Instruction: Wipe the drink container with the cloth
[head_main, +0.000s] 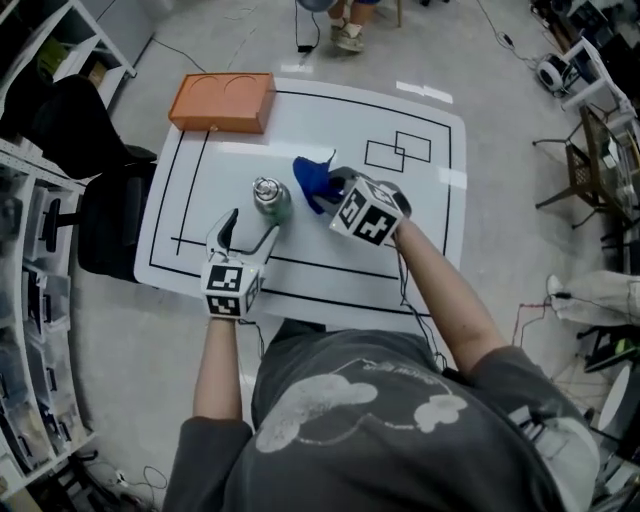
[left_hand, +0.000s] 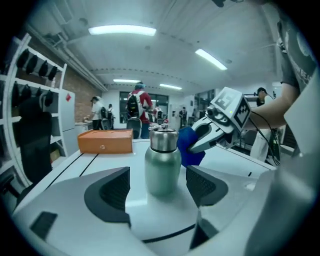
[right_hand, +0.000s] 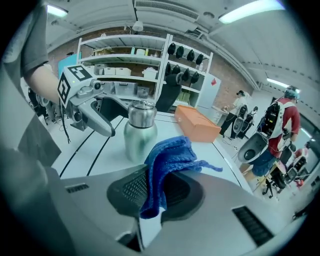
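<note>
A small green-grey metal bottle (head_main: 270, 199) with a steel cap stands upright on the white table (head_main: 420, 260). My left gripper (head_main: 250, 227) is open just in front of it; in the left gripper view the bottle (left_hand: 162, 162) stands a little beyond the gap between the jaws, untouched. My right gripper (head_main: 335, 190) is shut on a blue cloth (head_main: 314, 181), held just right of the bottle. In the right gripper view the cloth (right_hand: 165, 167) hangs pinched between the pads, with the bottle (right_hand: 140, 131) behind it to the left.
An orange box (head_main: 222, 101) lies at the table's far left corner. Black lines and rectangles are marked on the tabletop. A black chair (head_main: 110, 215) stands left of the table, shelving along the left wall, and people stand in the background.
</note>
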